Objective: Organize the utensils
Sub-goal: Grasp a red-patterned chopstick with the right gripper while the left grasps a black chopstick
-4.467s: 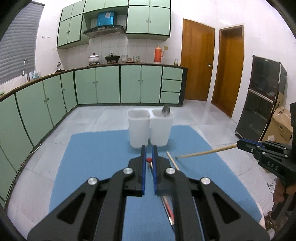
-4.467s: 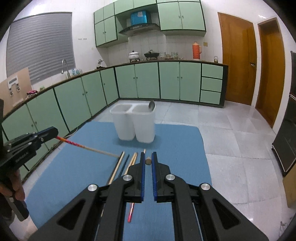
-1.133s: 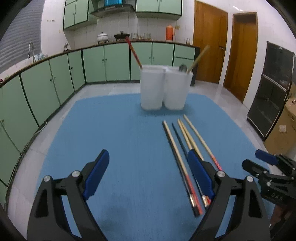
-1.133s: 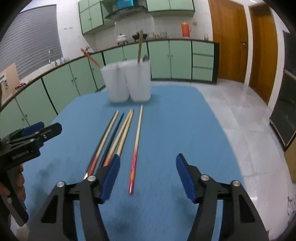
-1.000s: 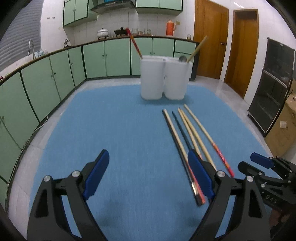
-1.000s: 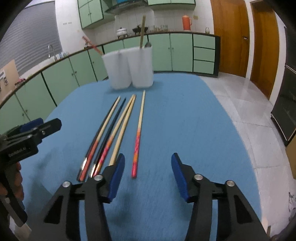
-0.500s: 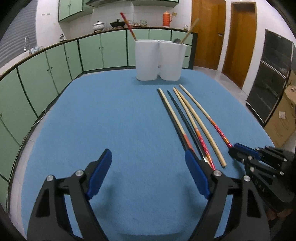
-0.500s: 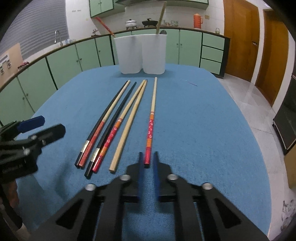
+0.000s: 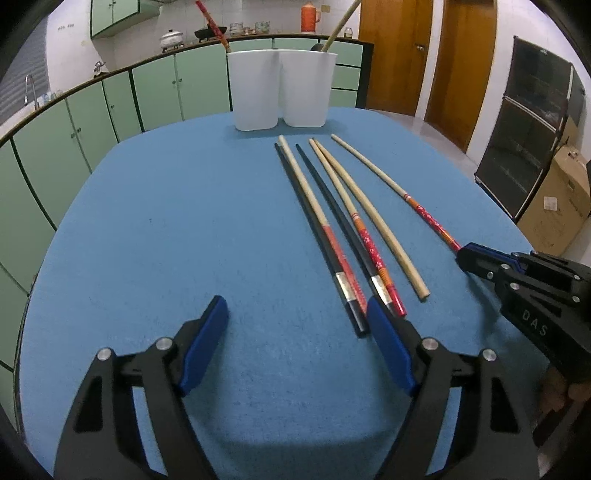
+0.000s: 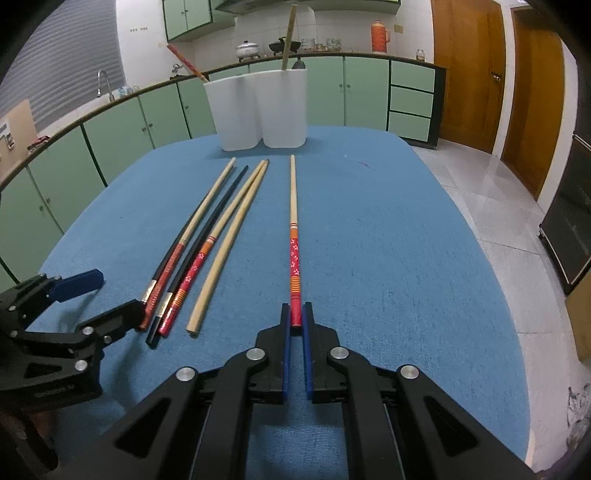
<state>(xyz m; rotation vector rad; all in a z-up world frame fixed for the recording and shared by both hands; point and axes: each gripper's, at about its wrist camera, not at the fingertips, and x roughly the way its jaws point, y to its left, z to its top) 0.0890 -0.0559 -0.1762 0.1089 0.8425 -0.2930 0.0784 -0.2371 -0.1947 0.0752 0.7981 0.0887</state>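
Note:
Several chopsticks lie side by side on the blue table mat (image 9: 184, 221). My right gripper (image 10: 294, 315) is shut on the red end of the rightmost chopstick (image 10: 293, 221), which lies flat on the mat; it also shows in the left wrist view (image 9: 391, 184). My left gripper (image 9: 295, 325) is wide open and low over the mat, its right finger beside the ends of the black and red chopsticks (image 9: 325, 236). A white twin utensil holder (image 9: 280, 88) stands at the far end with a red chopstick (image 9: 212, 22), a plain chopstick (image 9: 340, 24) and a spoon inside.
The mat's rounded edge drops to a tiled floor (image 10: 498, 192) on the right. Green cabinets (image 9: 92, 114) run along the left and back. A cardboard box (image 9: 554, 206) and a dark cabinet (image 9: 528, 122) stand at the right.
Both grippers came down toward the mat and nearer the chopstick ends. My right gripper went from open to shut on the rightmost chopstick. My left gripper stayed open.

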